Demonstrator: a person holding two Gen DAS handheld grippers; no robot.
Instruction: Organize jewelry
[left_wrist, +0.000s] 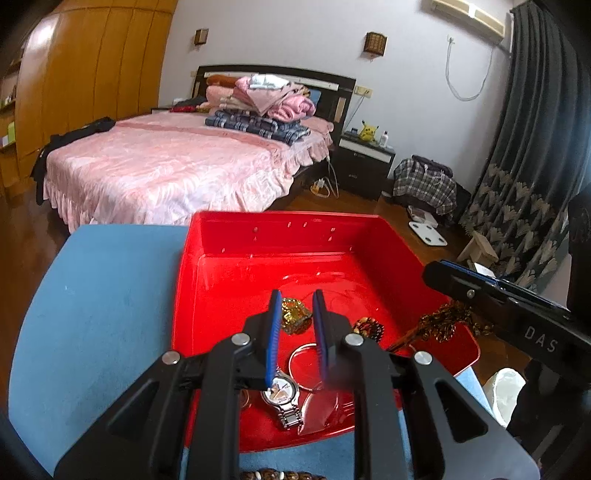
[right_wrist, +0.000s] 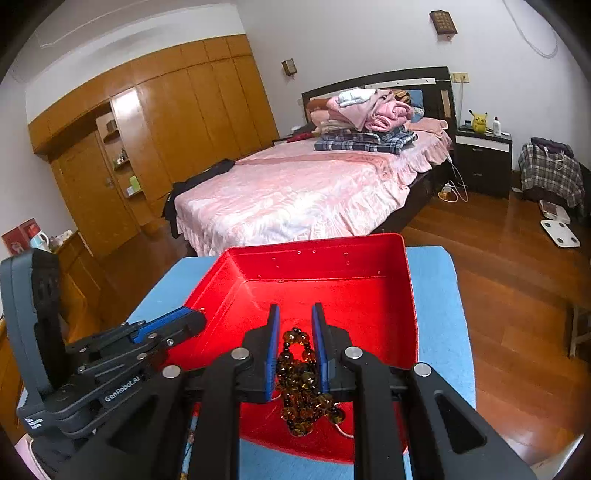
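The amber bead necklace is held clenched in the right gripper above the red tray, the left gripper standing released over the watch, so lowering before release is advised.

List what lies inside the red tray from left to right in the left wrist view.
Wristwatch → gold ornament → thin ring bangle → small bead bracelet → amber bead necklace, all in the red tray.
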